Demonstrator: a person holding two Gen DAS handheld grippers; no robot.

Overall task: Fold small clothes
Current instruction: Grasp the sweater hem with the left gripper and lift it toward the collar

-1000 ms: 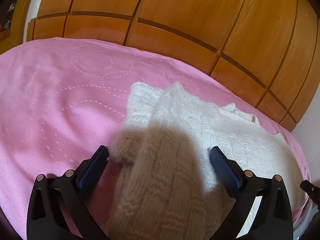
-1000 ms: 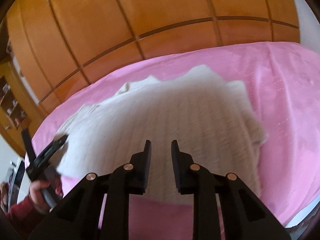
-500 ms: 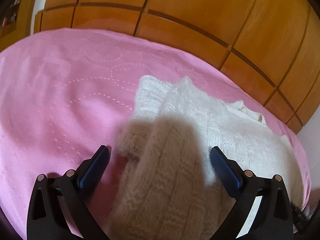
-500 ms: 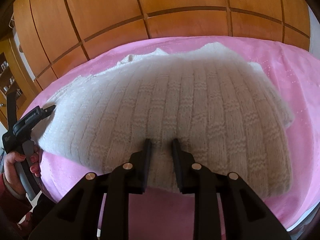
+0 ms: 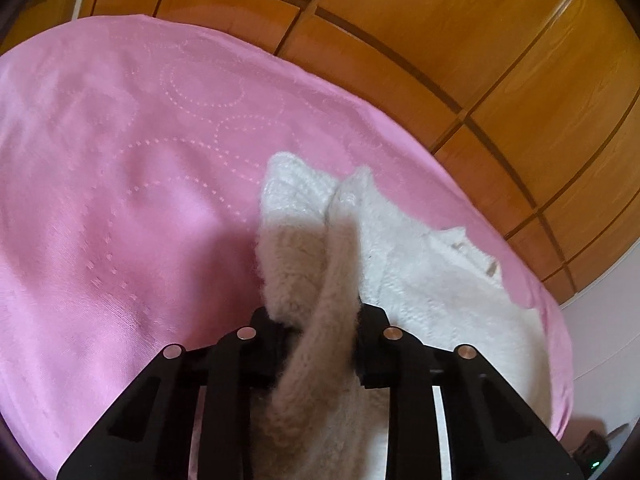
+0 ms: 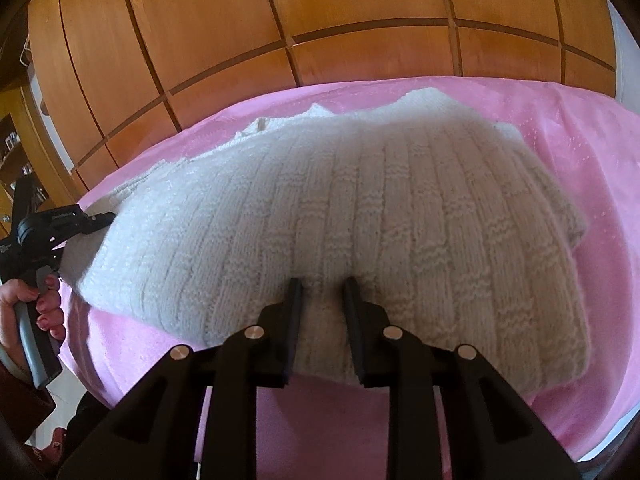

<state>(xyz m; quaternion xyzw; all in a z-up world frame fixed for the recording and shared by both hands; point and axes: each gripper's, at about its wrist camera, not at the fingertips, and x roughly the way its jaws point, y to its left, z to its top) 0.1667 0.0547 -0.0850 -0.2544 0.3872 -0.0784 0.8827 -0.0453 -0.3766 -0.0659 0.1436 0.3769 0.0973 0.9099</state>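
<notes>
Both tongs pinch the white knitted sweater (image 6: 360, 208)'s near hem — left tongs (image 5: 320, 320), right tongs (image 6: 322, 292) — best carried forward level, edges aligned.

Right gripper (image 6: 322, 292) fingers apparently pinch the white knit sweater's (image 6: 360, 200) near edge.

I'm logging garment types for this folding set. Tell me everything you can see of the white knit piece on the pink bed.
The white knit garment is a small, fuzzy, wool-like piece with a ribbed, basket-weave texture. It lies on the pink bedspread, its near edge lifted. The left gripper is shut on one bunched corner; the right gripper pinches the near hem. The far part lies flat, with a scalloped border toward the wooden wardrobe.
</notes>
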